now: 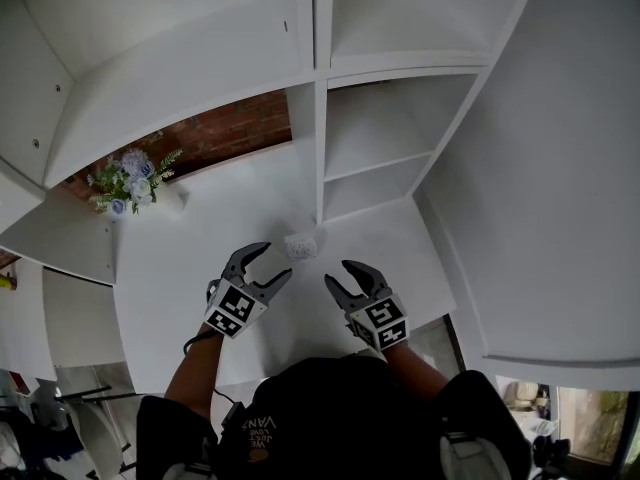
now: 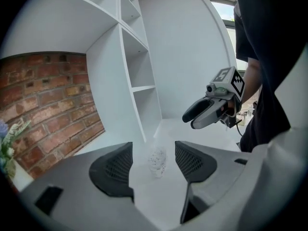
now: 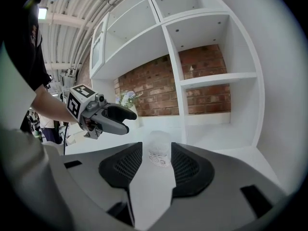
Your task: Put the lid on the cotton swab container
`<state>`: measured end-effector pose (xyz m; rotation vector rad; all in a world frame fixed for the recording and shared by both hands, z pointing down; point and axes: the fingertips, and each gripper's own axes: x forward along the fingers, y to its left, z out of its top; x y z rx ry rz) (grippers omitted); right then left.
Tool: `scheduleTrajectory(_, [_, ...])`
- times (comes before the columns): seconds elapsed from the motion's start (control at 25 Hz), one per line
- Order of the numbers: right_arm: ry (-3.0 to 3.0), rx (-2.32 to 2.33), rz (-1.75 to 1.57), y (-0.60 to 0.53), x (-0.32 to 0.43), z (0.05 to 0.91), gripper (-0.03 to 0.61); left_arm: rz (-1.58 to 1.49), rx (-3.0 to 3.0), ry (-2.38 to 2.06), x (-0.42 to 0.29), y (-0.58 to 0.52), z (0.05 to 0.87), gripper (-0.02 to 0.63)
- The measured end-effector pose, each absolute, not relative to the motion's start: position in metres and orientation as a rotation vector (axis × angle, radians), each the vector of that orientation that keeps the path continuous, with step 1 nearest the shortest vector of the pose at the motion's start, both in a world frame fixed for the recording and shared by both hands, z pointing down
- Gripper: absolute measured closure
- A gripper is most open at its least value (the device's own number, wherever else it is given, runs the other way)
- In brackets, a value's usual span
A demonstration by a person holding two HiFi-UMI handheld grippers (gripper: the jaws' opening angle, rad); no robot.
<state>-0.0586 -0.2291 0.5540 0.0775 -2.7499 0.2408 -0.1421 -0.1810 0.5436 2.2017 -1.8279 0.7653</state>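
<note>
White shelf (image 1: 190,268) — clear swab container (image 1: 301,246) barely distinguishable.

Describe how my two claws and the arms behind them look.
The left claw and right claw match: two curved dark fingers on a pale grey body, each carrying a cube of black-and-white square markers. The pads are dark with a fine mesh texture. A thin black cable trails back from the left claw. The person wears a black short-sleeved top, forearms uncovered.
</note>
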Motion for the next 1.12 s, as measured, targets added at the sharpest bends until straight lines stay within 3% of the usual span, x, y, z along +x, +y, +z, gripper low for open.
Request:
scheduleTrajectory(0.4, [-2.669,-0.053,0.212,-0.239,-0.075,0.599,0.414,1.081,2.228,-1.651,-0.145,-0.192,0.576,0.336])
scheduleTrajectory(1.12, [-2.582,-0.217,0.111,-0.246,-0.118,0.645,0.414,1.266,2.254,-1.421,-0.152,-0.207,0.606,0.334])
